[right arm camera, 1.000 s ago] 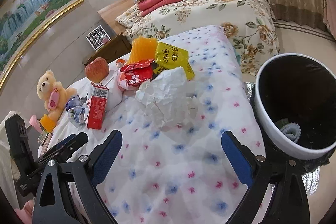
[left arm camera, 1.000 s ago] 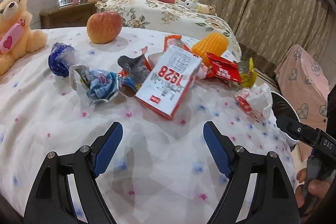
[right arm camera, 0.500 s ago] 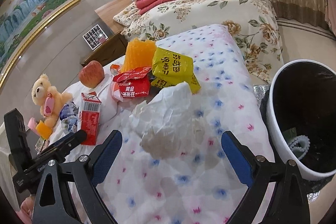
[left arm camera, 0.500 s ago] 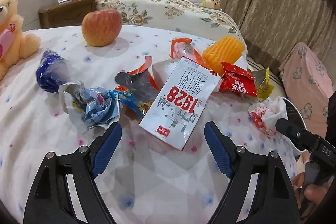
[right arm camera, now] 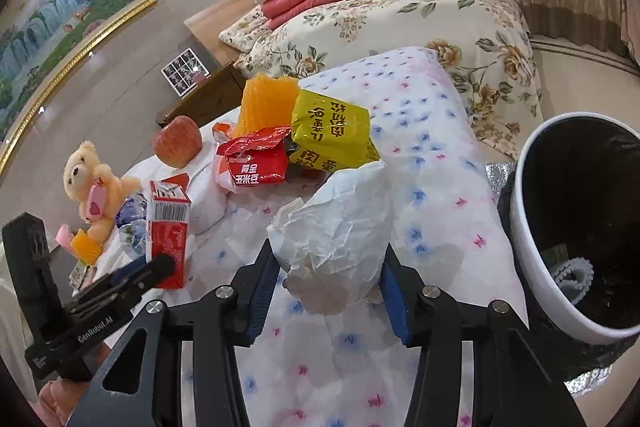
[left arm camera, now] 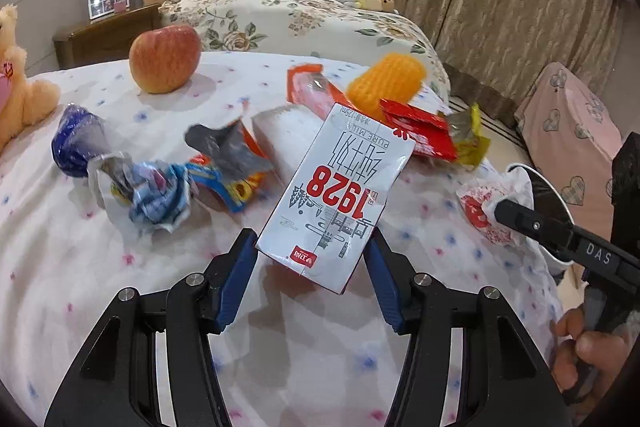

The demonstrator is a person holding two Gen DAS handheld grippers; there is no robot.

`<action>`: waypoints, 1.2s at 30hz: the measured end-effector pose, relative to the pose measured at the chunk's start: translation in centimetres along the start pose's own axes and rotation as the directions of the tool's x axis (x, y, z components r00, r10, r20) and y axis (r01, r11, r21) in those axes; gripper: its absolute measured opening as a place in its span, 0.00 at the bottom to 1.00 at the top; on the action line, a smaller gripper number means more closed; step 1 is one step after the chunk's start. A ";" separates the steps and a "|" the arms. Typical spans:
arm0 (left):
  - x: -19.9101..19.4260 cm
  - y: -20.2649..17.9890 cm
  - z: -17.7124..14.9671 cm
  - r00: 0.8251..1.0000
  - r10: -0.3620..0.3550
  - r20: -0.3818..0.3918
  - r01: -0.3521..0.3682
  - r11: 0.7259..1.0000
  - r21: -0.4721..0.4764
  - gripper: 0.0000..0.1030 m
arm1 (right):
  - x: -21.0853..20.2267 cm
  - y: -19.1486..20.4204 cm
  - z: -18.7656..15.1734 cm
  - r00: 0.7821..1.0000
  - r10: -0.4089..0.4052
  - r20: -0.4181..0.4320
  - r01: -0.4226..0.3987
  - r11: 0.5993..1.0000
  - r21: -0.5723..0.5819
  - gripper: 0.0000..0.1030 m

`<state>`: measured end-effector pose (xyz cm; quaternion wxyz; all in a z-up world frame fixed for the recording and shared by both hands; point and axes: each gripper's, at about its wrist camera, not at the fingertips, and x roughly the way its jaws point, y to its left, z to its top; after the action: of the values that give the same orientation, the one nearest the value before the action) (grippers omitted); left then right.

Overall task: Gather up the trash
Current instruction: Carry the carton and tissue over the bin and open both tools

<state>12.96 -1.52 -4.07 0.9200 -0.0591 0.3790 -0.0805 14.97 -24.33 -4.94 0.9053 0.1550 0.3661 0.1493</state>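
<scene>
Two hand-held grippers pointed downward over the spotted tablecloth, side by side. The bin, one only, stood open-mouthed off the cloth's right edge, just beside the right gripper.

The right gripper's jaws had just been closing and now pressed both blue pads on the single crumpled white paper bag, near the bin. The left gripper, farther from the bin, had likewise just been closing; its pads clasped the lower end of the one milk carton, which stood tilted with its top away from the gripper. A hand held the right gripper's handle.

Farther from the bin lay one yellow packet, one red packet, one orange ridged piece, one apple, one teddy bear and several crumpled wrappers left of the carton.
</scene>
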 end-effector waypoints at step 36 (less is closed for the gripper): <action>1.0 -14.1 -0.6 0.976 -0.198 -0.086 0.212 0.955 0.206 0.53 | -9.4 -10.4 -1.6 0.981 -0.145 0.127 0.120 0.975 0.186 0.47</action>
<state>11.80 -15.52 -2.80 0.8949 0.0040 0.3896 -0.2175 9.08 -37.13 -4.31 0.9193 0.2205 0.3230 0.0442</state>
